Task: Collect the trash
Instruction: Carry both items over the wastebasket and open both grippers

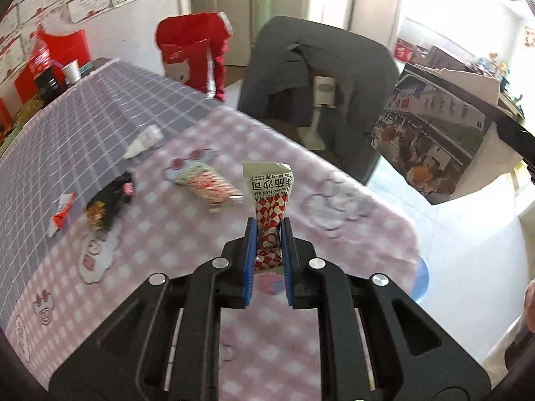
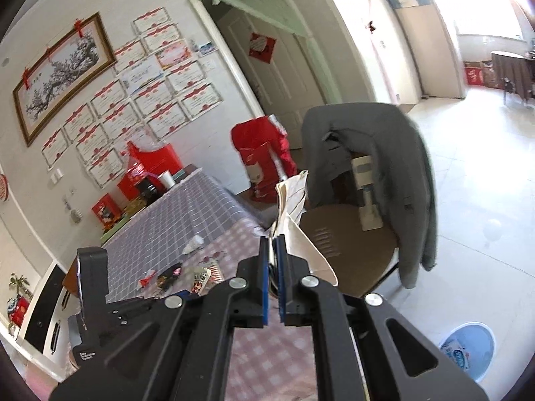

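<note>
closest to my left camera, the left gripper [image 1: 269, 230] is clamped on a red-checked sauce packet [image 1: 270, 197] that stands up past the fingertips, clear of the pink checked tablecloth [image 1: 160, 234], which i judge is a carry pose for taking it off the table. on the other side, my right gripper [image 2: 273, 244] is pressed together on a folded paper bag [image 2: 294, 214] that fans out beyond its tips over the chair seat [image 2: 351, 234], probably the collection bag. more wrappers [image 1: 207, 183] lie ahead-left of the left fingers, the table edge curves off to their right, and open floor with a blue bin [image 2: 468, 347] lies low to the right of the right fingers.
</note>
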`<state>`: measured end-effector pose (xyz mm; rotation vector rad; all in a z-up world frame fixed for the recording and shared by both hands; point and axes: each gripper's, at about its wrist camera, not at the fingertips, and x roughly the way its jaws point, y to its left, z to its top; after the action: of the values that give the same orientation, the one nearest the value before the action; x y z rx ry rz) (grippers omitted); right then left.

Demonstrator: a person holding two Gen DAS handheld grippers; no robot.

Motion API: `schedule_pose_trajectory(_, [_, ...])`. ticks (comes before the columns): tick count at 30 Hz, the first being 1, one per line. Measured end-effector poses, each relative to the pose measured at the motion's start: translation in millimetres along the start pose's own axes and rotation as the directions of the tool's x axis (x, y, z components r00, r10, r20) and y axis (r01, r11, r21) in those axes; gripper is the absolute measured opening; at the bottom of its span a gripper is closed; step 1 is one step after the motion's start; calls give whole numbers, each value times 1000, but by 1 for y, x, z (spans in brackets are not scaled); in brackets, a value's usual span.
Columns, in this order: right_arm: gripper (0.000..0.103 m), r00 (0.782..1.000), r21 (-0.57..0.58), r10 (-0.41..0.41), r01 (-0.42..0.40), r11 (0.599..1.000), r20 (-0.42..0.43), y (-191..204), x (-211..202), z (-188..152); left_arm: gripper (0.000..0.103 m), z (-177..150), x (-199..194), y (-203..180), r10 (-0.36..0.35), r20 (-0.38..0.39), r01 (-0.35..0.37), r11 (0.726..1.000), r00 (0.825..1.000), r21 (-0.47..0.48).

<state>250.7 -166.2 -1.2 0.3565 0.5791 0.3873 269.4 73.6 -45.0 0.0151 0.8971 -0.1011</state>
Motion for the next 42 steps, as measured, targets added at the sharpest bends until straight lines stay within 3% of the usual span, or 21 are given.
schedule_pose_trajectory(7, [5, 995, 60, -94, 92, 994, 40, -52, -40, -5, 15, 2, 7, -63, -85, -7, 85, 994, 996, 63])
schedule_pose_trajectory(14, [5, 975, 135, -216, 207, 969, 55, -109, -82, -18, 15, 2, 21, -143, -189, -43, 194, 968, 981, 160])
schedule_pose_trajectory(24, [5, 908, 290, -417, 390, 874, 35, -198, -149, -55, 15, -24, 65, -268, -300, -212, 354, 886, 930, 299])
schedule_pose_trajectory(28, [5, 880, 347, -476, 446, 825, 0, -229, -164, -73, 15, -41, 85, -309, -305, -290, 396, 851, 907, 345])
schedule_pose_trajectory(37, [5, 849, 426, -523, 501, 754, -74, -280, -181, -98, 15, -60, 121, -377, -291, -409, 457, 794, 865, 401])
schedule_pose_trajectory(39, [5, 849, 443, -523, 500, 744, -79, -288, -186, -102, 18, -61, 123, -387, -294, -416, 465, 787, 861, 406])
schedule_pose_trajectory(41, [5, 844, 455, -530, 506, 733, -86, -294, -189, -104, 31, -61, 127, -398, -276, -392, 441, 786, 878, 434])
schedule_pose_trajectory(42, [5, 841, 459, -533, 509, 728, -89, -296, -190, -106, 59, -62, 126, -401, -258, -372, 418, 787, 891, 454])
